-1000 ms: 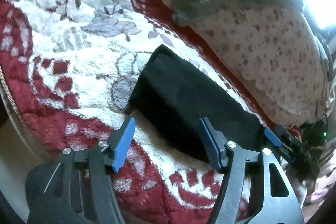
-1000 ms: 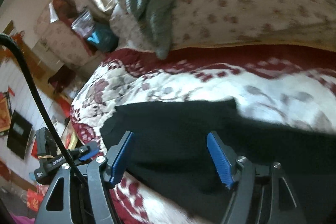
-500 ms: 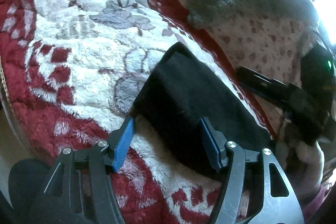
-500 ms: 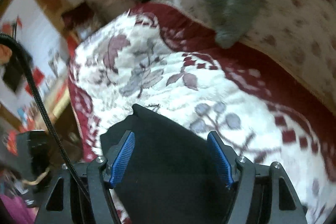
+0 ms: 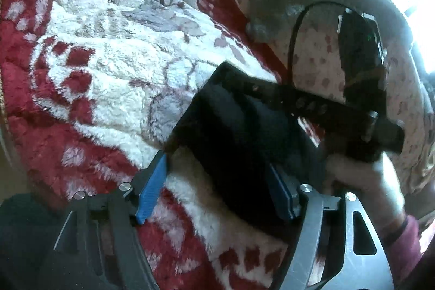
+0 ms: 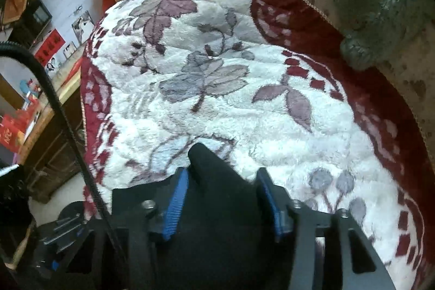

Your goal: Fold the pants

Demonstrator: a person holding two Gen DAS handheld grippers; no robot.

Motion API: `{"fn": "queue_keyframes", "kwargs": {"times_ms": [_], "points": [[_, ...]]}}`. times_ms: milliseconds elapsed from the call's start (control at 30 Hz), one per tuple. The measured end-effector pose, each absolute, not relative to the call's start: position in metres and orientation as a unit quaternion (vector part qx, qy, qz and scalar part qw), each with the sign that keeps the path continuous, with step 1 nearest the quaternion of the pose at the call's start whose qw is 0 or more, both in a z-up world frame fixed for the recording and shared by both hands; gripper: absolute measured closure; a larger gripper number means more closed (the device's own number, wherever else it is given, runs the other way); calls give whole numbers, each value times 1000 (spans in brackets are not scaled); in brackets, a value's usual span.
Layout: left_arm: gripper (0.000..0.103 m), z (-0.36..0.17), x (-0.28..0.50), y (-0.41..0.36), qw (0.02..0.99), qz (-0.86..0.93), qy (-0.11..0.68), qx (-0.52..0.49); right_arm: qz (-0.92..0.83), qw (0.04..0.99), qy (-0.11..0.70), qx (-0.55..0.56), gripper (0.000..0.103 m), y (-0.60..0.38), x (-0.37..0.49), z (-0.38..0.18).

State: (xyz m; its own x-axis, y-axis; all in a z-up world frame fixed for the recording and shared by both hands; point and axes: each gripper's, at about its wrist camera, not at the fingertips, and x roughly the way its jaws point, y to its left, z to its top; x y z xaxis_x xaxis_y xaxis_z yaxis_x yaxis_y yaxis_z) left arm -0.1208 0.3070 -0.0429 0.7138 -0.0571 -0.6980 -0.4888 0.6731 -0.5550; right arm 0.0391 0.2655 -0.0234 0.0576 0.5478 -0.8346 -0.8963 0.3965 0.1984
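right tool (image 6: 221,197) now over black pants (image 6: 214,208), jaws narrowed around fold

Black pants (image 5: 239,132): plain dark fabric, no visible markings or detail. Condition: folded into a compact, thick bundle. In the left wrist view the bundle lies flat, one corner pointing away, its near long edge running diagonally. In the right wrist view the pants (image 6: 214,197) show a rounded, raised corner projecting forward.
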Motion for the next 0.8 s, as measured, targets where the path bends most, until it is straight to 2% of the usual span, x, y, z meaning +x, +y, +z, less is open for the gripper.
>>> {"fn": "queue_keyframes", "kwargs": {"times_ms": [67,100,167,200,267,800], "points": [[34,-45,-117,309,845,122,351,-385,513,710,442,-193,69,265,37,-24],[45,-46,-114,310,847,122,351,-380,514,712,439,-189,70,264,36,-23],[57,-45,-110,308,851,121,356,-366,515,716,436,-175,75,261,35,-20],[77,-43,-110,307,855,106,351,-367,516,718,437,-164,77,258,36,-18],[84,-35,-111,302,864,103,349,-349,522,720,438,-133,80,250,37,-11],[87,67,-118,221,930,5,276,-242,530,764,358,77,82,108,27,87]]}}
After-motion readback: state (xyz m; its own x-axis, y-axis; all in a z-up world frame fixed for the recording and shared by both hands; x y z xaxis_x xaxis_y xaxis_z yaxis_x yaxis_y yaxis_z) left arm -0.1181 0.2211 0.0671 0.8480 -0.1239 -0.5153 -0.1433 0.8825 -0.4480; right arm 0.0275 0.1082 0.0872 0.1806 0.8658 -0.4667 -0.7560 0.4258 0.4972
